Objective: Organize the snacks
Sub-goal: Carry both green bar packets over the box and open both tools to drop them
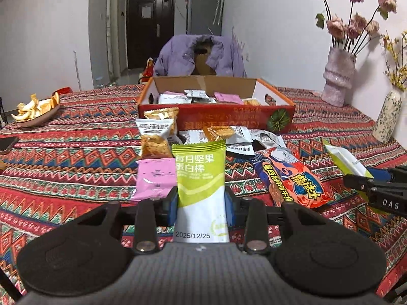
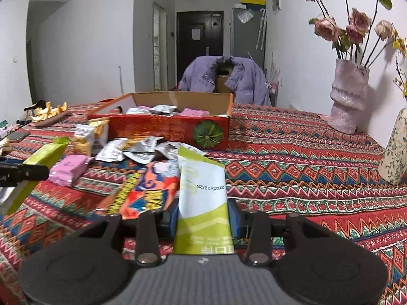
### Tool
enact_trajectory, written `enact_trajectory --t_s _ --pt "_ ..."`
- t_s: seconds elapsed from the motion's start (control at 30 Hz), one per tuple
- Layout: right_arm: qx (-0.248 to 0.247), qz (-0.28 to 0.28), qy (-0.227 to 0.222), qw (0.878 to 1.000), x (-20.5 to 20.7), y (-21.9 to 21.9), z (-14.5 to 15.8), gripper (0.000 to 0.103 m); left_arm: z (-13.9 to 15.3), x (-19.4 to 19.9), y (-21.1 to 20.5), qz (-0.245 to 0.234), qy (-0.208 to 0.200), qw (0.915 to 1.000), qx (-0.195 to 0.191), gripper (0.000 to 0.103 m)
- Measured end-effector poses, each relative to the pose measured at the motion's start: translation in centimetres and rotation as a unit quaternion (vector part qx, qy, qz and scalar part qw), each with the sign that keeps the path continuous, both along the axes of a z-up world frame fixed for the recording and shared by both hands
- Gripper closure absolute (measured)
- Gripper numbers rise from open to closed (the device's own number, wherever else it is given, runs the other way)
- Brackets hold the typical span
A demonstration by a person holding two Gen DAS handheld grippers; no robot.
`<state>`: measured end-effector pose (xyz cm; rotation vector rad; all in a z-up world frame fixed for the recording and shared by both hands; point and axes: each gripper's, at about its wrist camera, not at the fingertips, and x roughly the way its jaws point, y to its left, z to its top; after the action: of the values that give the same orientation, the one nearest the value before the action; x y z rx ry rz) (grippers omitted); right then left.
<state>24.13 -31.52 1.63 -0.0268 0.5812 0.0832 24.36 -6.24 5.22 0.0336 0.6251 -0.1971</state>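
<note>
Carrying is the step in hand: a green nut bar (image 1: 201, 178) is clamped in the left gripper (image 1: 201, 200), and a second green bar (image 2: 203, 203) in the right gripper (image 2: 203, 216), both above the worktop (image 1: 76, 157). Next, each bar must be lifted over the near wall of the red box (image 1: 216, 119) and released inside.

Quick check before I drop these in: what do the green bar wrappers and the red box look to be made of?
Green bar wrappers: likely thin plastic film, smooth with a slight sheen, crimped serrated ends. Red box: cardboard, with a glossy printed outside and a raw brown inside.
</note>
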Motion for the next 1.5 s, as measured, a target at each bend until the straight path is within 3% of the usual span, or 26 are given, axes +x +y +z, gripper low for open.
enact_trajectory --t_s 0.37,0.6,0.87,1.03,1.27,1.5 --pt "0.001 0.006 -0.019 1.0 -2.3 1.4 1.1 0.066 1.0 -1.6 1.5 0.007 -0.017 0.9997 -0.014 0.068" --pt "0.015 0.013 -0.036 0.999 0.3 0.8 3.6 0.066 3.2 2.5 2.0 0.002 -0.033 0.9993 -0.018 0.068" --pt "0.049 0.031 -0.062 0.996 10.8 -0.8 8.4 0.066 7.8 13.7 2.5 -0.006 -0.063 0.9976 -0.029 0.067" --pt "0.058 0.008 -0.05 0.997 20.0 -1.1 9.1 0.065 8.1 22.3 2.6 -0.002 -0.034 0.9987 -0.039 0.067" --pt "-0.014 -0.013 0.0 1.0 30.5 1.3 5.5 0.065 4.6 30.9 1.7 0.026 -0.005 0.9996 0.006 0.067" --pt "-0.105 -0.022 0.041 0.993 34.6 4.2 -0.1 0.065 0.2 34.7 2.0 0.029 0.038 0.9988 0.01 0.066"
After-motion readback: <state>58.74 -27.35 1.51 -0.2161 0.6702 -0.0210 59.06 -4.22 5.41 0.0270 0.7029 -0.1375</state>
